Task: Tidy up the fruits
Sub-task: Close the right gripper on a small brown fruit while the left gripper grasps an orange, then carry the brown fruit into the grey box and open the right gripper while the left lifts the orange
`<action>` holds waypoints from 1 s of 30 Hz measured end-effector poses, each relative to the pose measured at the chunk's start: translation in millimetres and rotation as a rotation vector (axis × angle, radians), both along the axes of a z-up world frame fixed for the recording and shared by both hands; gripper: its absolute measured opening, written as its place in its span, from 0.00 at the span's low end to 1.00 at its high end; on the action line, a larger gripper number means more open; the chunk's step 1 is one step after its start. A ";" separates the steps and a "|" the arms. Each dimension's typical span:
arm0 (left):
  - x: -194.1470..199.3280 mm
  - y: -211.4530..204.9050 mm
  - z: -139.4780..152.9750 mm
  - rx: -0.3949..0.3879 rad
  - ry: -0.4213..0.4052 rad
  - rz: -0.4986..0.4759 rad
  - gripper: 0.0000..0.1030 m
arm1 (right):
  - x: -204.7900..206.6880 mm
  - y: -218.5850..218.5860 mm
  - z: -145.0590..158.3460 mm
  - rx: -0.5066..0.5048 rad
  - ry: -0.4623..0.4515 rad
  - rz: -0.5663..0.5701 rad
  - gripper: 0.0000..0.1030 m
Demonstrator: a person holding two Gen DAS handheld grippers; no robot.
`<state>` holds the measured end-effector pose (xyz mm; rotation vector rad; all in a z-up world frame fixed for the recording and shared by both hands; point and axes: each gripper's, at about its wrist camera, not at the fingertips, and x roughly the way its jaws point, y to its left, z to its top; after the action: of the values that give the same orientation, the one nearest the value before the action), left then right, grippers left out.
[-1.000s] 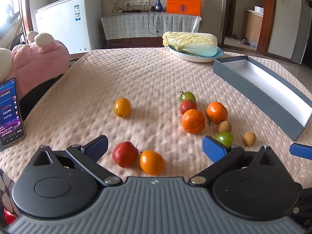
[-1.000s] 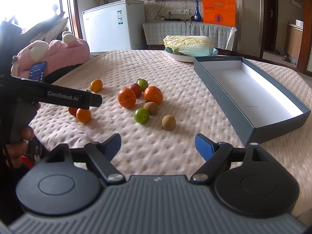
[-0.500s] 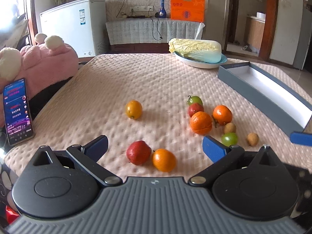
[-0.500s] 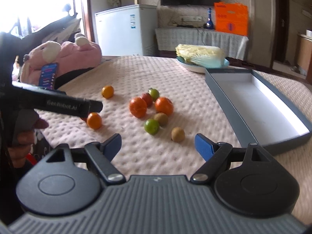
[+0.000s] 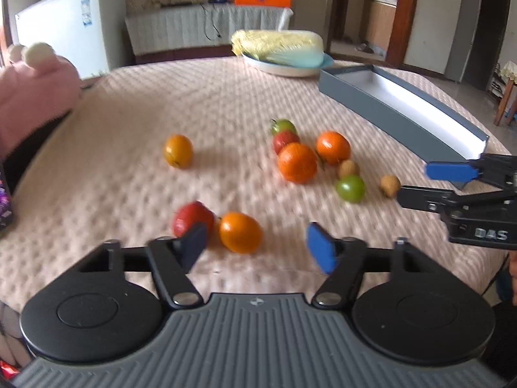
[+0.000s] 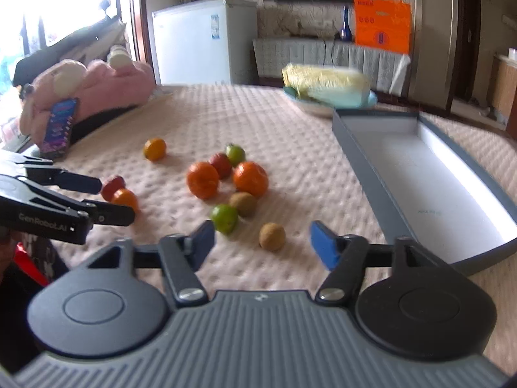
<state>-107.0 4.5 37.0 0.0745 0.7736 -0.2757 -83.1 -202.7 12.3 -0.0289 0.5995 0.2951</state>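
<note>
On the pink bedspread an orange (image 5: 240,232) and a red fruit (image 5: 192,218) lie just past my left gripper (image 5: 257,247). Its jaws are closing, wide apart, with the orange ahead of the gap and untouched. In the right wrist view a small brown fruit (image 6: 272,236) sits between the fingers of my right gripper (image 6: 263,241). Those jaws are closing too, clear of it, and a green fruit (image 6: 224,218) is by the left pad. Further back is a cluster of two oranges (image 5: 296,161), a red and a green tomato and a lone orange (image 5: 177,150).
A long grey box (image 6: 365,174) with a white inside lies open on the right. A plate with a cabbage (image 5: 281,48) stands at the far edge. A pink plush toy (image 6: 97,87) and a phone (image 6: 59,126) sit at the left edge.
Both grippers' jaws have narrowed from wide open. The right gripper has moved forward, and the brown fruit now sits between its fingers. The left view has swung a little.
</note>
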 end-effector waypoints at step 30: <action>22.1 -14.5 -18.5 0.042 0.027 0.012 0.34 | 10.7 -3.8 2.2 0.006 -0.026 -0.025 0.24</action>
<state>-84.9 -9.9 18.5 0.1065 0.8064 -0.2497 -72.4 -206.4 14.5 -0.0191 0.5727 0.2716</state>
